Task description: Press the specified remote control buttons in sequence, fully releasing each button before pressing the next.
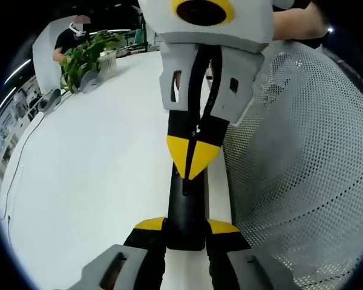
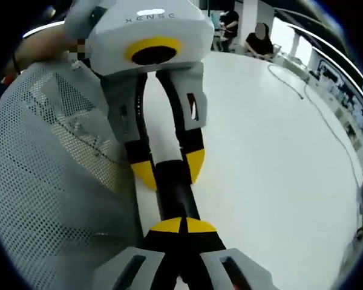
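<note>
White counter (image 1: 97, 181) carries a black remote control (image 1: 186, 205), held at its near end by the left gripper (image 1: 186, 228). The right gripper (image 2: 181, 226), jaws together, presses its face; a skewed push could slip off.

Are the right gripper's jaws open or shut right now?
Shut: the right gripper has its yellow tips meeting, no gap, against the black remote.

"XENSE" stands on the left gripper (image 2: 166, 166)
</note>
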The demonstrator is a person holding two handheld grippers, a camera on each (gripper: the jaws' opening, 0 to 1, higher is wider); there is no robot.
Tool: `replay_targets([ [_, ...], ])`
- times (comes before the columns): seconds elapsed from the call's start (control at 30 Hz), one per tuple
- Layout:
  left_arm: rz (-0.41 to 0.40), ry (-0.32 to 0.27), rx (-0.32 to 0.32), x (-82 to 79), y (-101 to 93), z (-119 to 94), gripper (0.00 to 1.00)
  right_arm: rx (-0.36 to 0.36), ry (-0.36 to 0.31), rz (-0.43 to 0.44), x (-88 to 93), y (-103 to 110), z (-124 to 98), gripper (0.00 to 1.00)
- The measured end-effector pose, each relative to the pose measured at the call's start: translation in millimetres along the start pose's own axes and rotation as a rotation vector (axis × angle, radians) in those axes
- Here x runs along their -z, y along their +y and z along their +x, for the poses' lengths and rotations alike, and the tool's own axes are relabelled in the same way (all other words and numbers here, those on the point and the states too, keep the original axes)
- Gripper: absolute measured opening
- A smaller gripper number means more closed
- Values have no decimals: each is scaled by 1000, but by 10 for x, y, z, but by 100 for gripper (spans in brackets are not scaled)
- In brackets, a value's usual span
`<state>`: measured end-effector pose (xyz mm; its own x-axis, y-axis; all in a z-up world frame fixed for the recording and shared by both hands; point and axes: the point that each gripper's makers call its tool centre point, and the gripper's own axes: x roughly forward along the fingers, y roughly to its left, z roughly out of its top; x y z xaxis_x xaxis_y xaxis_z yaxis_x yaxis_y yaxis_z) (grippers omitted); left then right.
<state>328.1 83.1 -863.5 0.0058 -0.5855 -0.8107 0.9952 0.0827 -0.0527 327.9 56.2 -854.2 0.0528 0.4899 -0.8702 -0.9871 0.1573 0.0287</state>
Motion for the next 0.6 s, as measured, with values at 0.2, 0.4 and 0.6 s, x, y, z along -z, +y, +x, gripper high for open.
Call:
replay_targets([
  [0.2, -2, 1, 1, -3, -3, 1, 26, 30, 43, -122, -9, -2, 25, 0],
  [0.4, -6, 0, 3, -6, -4, 0, 26, 26, 66, -141, -10, -8, 30, 0],
  [0.6, -9, 1, 3, -8, -2, -3, 26, 78, 80, -197, -28, -3, 52, 0],
])
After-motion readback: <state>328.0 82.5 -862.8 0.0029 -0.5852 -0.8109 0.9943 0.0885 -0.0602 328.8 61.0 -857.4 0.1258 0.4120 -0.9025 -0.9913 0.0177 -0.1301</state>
